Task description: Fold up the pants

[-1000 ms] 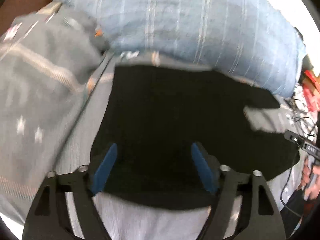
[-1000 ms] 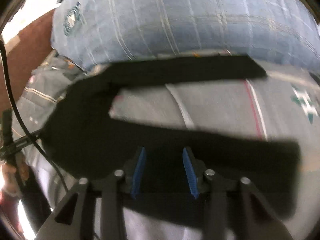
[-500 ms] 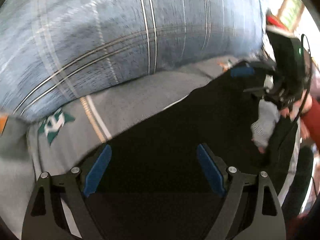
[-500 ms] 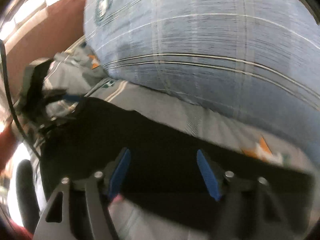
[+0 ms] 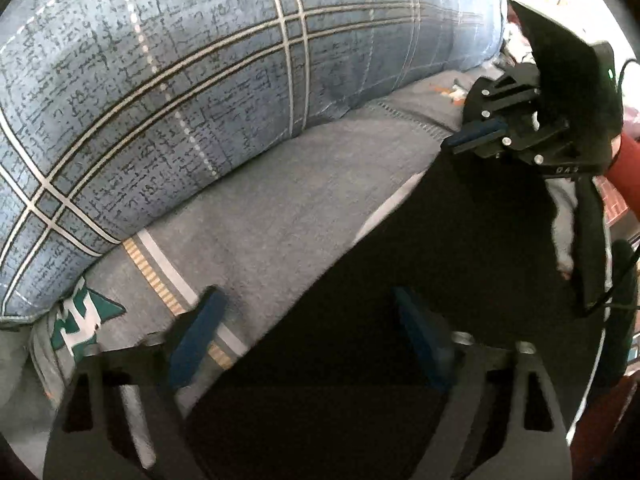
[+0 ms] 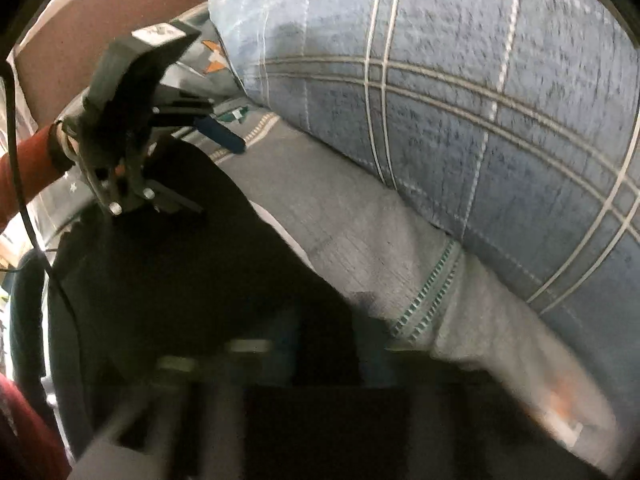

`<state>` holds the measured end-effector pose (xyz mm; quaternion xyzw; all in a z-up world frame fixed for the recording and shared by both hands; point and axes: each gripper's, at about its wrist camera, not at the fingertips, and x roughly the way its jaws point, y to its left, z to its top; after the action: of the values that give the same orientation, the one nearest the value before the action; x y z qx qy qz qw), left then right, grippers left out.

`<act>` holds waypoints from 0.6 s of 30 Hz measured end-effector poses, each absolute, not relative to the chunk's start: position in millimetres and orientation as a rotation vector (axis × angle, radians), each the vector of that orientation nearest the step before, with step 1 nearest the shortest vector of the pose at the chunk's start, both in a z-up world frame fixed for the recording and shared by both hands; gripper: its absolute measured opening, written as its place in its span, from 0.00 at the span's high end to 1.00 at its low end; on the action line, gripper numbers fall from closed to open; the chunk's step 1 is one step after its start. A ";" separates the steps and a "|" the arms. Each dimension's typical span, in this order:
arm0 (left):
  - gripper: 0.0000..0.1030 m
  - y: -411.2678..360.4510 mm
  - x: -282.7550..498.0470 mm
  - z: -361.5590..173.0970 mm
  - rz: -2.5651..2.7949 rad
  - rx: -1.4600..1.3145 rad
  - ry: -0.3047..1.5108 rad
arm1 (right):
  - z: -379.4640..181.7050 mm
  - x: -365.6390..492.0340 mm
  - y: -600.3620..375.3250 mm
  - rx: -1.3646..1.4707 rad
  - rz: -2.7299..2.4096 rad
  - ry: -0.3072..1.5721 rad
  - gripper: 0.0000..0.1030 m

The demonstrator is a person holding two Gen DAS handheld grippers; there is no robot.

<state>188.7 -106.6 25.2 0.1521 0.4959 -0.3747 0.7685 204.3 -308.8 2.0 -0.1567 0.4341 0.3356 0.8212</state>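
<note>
I have the black pants point(image 5: 400, 280) lying on the bed, over a grey blanket point(image 5: 280, 208) and just in front of a big blue checked pillow point(image 5: 200, 80).

My left claw point(image 5: 308, 336) is half open and its jaws are closing. The edge of the pants lies between them, but the blue pads do not press on it yet. My right claw point(image 5: 472, 134) is closed completely. I see this in the left camera, where its blue pads lie together at the far edge of the pants. I think it pinches the cloth there, but the black fabric hides the contact, so I cannot be sure.

What could go wrong: the left claw may close on the blanket together with the pants, because its left finger point(image 5: 196, 336) stands over the grey cloth. Then the blanket would lift with the fold. Also, if the right claw closed beside the hem, that corner stays behind and the fold goes crooked.

The right camera is blurred at the bottom, and its own fingers are nearly lost. It shows instead the left claw point(image 6: 224, 136) from the side and a red sleeve point(image 6: 28, 160) behind it.
</note>
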 end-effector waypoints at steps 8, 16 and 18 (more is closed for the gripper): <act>0.97 -103.3 104.1 88.4 -0.737 0.335 0.890 | 79.9 106.7 -303.5 -0.405 0.606 0.721 0.97; 0.97 -67.1 -42.5 105.4 -0.722 0.204 0.882 | 93.8 -60.0 -293.7 -0.352 0.687 0.671 0.97; 0.96 -63.1 -56.7 88.9 -0.698 0.165 0.953 | 62.7 -82.6 -286.4 -0.324 0.697 0.720 0.97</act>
<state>-56.7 -63.1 89.0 0.0778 0.4486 -0.3286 0.8275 -82.6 -286.4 62.7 -0.1545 0.3437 0.3326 0.8645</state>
